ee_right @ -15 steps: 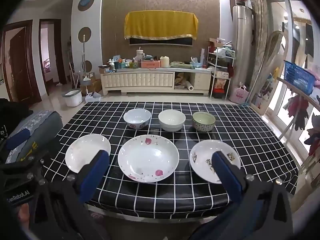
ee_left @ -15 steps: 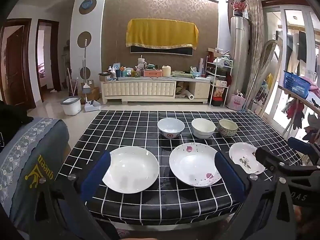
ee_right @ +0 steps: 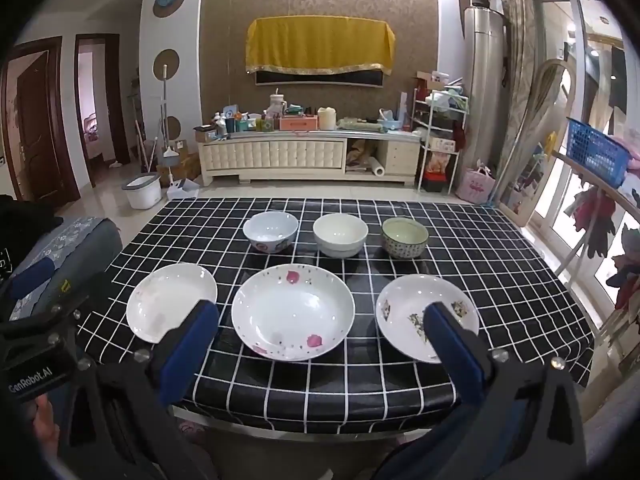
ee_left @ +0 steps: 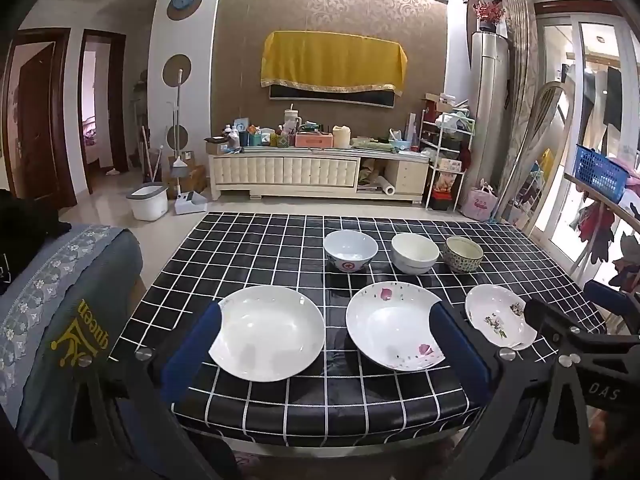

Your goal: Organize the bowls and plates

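Left gripper [ee_left: 326, 320] angled down toward near table edge, blue-padded fingers [ee_left: 192, 344] spread wide, empty. Right gripper [ee_right: 320, 322] likewise tilted down, jaws fully apart — nothing between them.

On black grid-checked tablecloth [ee_right: 500, 248]: front row of three glossy round plates — plain white plate [ee_left: 267, 332], pink-petal plate [ee_right: 293, 311], small floral plate [ee_right: 416, 312]. Behind, well apart: red-motif bowl [ee_right: 271, 231], plain white bowl [ee_right: 340, 234], speckled patterned bowl [ee_right: 404, 237].

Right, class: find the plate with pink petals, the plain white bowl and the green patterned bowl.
Plate with pink petals [ee_right: 293, 312], right wrist view: bare centre of its well.
Plain white bowl [ee_right: 340, 234], right wrist view: inside, near the bottom.
Green patterned bowl [ee_left: 464, 263], left wrist view: patterned outer wall.
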Available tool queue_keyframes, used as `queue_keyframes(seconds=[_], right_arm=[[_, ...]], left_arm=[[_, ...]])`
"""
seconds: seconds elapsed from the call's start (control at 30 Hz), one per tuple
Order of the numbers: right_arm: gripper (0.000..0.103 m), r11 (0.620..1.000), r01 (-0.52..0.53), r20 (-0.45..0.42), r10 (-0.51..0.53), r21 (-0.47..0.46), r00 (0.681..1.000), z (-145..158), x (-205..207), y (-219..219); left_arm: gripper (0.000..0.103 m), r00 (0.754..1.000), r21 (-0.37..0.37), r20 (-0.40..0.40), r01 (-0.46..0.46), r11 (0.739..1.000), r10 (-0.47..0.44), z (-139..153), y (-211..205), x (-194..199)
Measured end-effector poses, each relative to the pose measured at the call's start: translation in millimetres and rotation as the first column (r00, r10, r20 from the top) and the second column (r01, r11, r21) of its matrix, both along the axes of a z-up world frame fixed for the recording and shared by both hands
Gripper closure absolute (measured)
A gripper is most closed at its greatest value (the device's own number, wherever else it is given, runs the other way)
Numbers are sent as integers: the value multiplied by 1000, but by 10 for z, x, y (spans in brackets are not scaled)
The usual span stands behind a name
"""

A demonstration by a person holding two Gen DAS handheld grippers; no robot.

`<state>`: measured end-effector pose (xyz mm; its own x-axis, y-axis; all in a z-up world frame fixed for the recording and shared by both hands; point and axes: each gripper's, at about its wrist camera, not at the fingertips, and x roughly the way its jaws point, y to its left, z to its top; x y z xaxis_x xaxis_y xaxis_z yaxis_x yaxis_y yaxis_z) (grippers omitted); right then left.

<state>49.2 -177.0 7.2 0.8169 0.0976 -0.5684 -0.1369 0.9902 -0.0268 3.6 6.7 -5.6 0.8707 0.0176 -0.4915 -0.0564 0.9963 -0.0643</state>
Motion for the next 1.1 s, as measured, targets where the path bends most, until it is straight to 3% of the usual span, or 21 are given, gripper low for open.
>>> queue_keyframes(seconds=[1.1], right_arm=[[0, 1000, -7, -17, 8, 16, 1000, -38, -19, -18]], left_arm=[[0, 999, 13, -27, 33, 999, -33, -79, -88, 16]])
